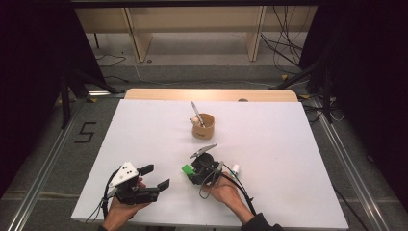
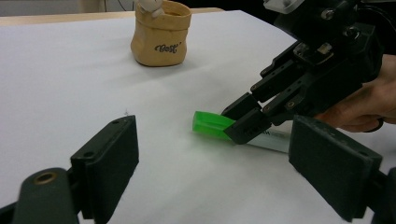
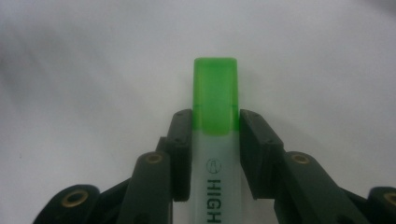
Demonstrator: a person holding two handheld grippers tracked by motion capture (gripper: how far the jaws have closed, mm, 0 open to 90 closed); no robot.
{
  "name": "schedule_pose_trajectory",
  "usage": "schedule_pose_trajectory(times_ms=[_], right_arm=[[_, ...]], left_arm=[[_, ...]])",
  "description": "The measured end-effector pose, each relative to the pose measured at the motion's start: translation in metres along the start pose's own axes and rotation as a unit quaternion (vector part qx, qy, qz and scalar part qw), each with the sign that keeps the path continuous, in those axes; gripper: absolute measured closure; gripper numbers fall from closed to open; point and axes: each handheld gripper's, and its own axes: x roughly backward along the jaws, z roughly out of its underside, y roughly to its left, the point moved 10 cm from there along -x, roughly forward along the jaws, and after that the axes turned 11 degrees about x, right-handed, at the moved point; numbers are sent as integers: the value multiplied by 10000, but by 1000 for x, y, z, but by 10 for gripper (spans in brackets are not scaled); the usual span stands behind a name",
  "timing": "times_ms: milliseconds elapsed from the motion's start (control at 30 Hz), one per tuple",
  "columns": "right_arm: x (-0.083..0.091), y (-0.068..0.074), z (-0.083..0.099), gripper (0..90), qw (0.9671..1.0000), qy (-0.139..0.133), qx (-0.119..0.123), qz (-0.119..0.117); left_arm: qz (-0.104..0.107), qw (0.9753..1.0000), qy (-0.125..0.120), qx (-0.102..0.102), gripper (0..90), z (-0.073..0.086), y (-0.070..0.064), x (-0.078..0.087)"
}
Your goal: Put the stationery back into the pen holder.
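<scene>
A highlighter (image 1: 185, 169) with a green cap (image 3: 215, 88) and a white body lies on the white table (image 1: 144, 130), a little right of the front middle. My right gripper (image 1: 191, 172) is shut on it just behind the cap, one jaw on each side of the body (image 3: 215, 135). In the left gripper view the right gripper (image 2: 243, 122) comes down from the upper right onto the highlighter (image 2: 210, 123). My left gripper (image 1: 156, 176) stands open at the front left, a short way from the highlighter, with nothing between its jaws (image 2: 212, 154).
A tan pouch-like cup (image 1: 203, 126) stands behind the grippers near the table's middle, with a grey pen (image 1: 196, 110) sticking up out of it; it is also in the left gripper view (image 2: 161, 35). A small white piece (image 1: 235, 169) lies beside the right hand.
</scene>
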Motion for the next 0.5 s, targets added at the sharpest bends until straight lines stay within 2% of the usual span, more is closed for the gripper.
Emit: schedule_pose_trajectory(times_ms=[200, 300, 500], right_arm=[[6, 1, -2, 675, 9995, -256, -51, -160], [11, 1, -7, 675, 9986, -481, -61, -209], [29, -7, -19, 675, 9940, -1047, -187, -250]], left_arm=[[0, 10000, 1, 22, 159, 0, 0, 0], [19, 10000, -12, 53, 159, 0, 1, 0], [40, 9999, -33, 111, 159, 0, 2, 0]])
